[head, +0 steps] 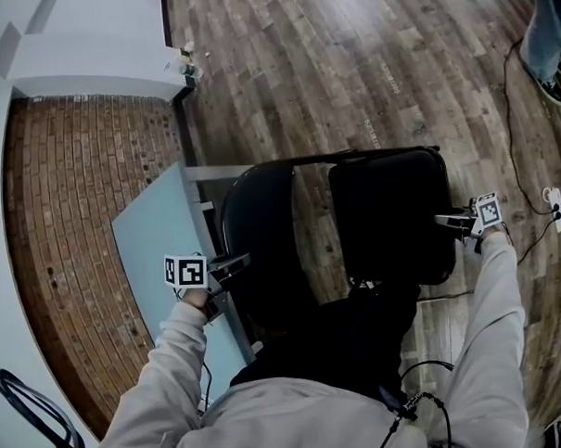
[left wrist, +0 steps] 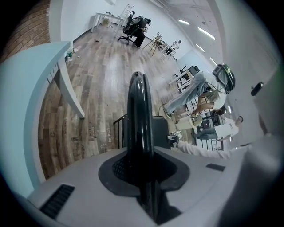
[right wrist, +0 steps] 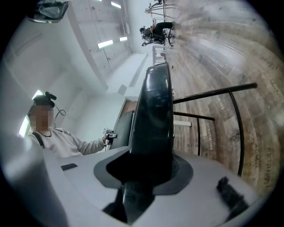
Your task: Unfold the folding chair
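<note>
The black folding chair (head: 350, 215) stands partly spread on the wood floor below me. In the head view its rounded panel (head: 262, 228) is at the left and its squarer padded panel (head: 392, 218) at the right, under a thin frame tube (head: 352, 156). My left gripper (head: 228, 265) is shut on the rounded panel's thin left edge (left wrist: 140, 119). My right gripper (head: 455, 222) is shut on the padded panel's thick right edge (right wrist: 155, 115). In each gripper view the black edge fills the gap between the jaws. The chair's legs are mostly hidden under the panels.
A pale blue table (head: 156, 238) stands close to the chair's left side, over a brick-patterned floor (head: 76, 227). A white wall ledge (head: 88, 60) is at the back left. A cable and a power strip (head: 556, 206) lie at the right. Another person's shoe (head: 551, 86) shows at the top right.
</note>
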{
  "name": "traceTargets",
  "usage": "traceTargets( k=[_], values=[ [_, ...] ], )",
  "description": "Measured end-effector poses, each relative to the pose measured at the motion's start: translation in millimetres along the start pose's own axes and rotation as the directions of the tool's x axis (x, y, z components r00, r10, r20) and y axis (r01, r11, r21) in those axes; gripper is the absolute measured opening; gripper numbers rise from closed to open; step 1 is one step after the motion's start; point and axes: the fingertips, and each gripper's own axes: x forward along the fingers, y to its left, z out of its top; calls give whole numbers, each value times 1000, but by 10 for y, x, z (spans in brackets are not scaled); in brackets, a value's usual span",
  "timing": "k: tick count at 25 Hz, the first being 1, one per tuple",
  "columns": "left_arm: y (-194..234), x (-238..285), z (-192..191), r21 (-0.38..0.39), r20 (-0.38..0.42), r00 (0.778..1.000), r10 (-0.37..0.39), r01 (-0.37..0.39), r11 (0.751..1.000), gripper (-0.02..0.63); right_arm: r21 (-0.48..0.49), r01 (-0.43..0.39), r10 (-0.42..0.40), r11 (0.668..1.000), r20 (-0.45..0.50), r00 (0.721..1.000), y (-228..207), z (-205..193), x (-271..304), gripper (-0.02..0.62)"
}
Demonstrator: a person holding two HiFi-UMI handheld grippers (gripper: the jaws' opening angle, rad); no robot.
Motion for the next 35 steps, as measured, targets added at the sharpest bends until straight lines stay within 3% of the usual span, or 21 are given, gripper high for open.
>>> traceTargets(
  k=[6, 15, 19, 23, 28, 32, 35],
  values=[
    [-1, 277, 33, 49, -62, 998, -20, 23, 999, 78, 92, -30, 29, 995, 11, 1000, -459, -413, -346, 143],
    [-85, 456, 33, 65, -77, 989, -124, 129, 989, 63, 24, -95, 90, 995, 163, 982, -670, -625, -554, 144],
    [-200, 523, -6, 91, -91, 988, -124, 132, 987, 64, 36, -66, 57, 997, 214, 975, -748, -709, -590, 153],
    [-389, 624, -20, 108, -97, 984, -150, 160, 981, 75, 49, 15, -30, 999, 324, 946, -870, -687, -708, 190],
    [-396, 637, -15, 110, -74, 987, -145, 153, 982, 77, 65, 16, -39, 998, 367, 930, -864, -702, -770, 202],
    [-423, 583, -60, 208, -66, 984, -168, 179, 962, 78, 105, 39, -83, 994, 451, 888, -887, -777, -954, 216],
    [-416, 445, -132, 268, -73, 981, -178, 191, 944, 129, 150, 123, -185, 981, 539, 822, -826, -877, -1069, 248]
  ],
)
